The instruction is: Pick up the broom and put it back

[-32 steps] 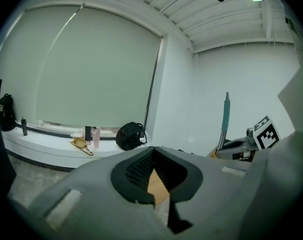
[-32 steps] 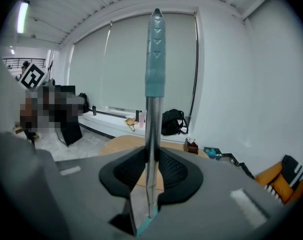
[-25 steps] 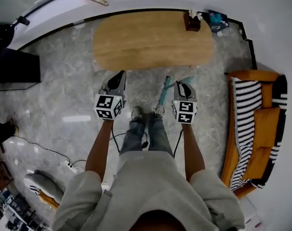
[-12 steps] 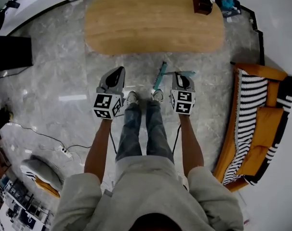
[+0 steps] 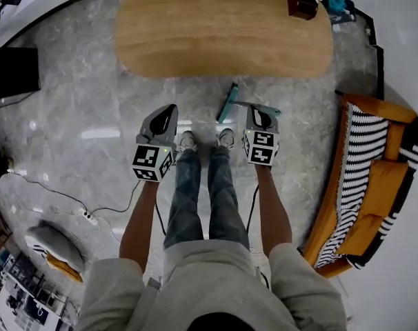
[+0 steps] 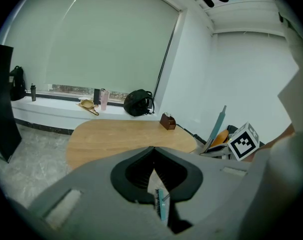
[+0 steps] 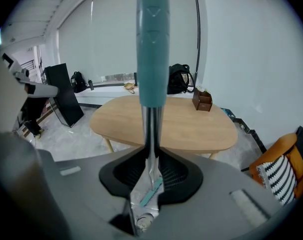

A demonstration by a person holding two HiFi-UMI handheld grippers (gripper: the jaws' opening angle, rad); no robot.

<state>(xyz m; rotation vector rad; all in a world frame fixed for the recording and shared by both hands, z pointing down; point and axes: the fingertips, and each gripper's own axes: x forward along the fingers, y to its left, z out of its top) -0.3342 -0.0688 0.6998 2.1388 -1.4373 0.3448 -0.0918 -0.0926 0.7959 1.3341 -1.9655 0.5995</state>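
The right gripper (image 7: 151, 153) is clamped on the broom (image 7: 152, 44) — on its bare metal shaft below the teal sleeve, brush end downward. It looks light, stiff and probably slick, so hold there. The left gripper (image 6: 153, 150) is closed and empty. Farther off, the table (image 7: 181, 126) carries a brown box (image 7: 202, 100) — something white inside.

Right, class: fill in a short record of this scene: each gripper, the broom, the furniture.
left gripper: fingers together, holding nothing
right gripper: fingers shut on the broom, on its metal pole
broom: teal grip above the fingers, brush end below them
furniture: oval wooden table ahead, striped sofa at the person's right
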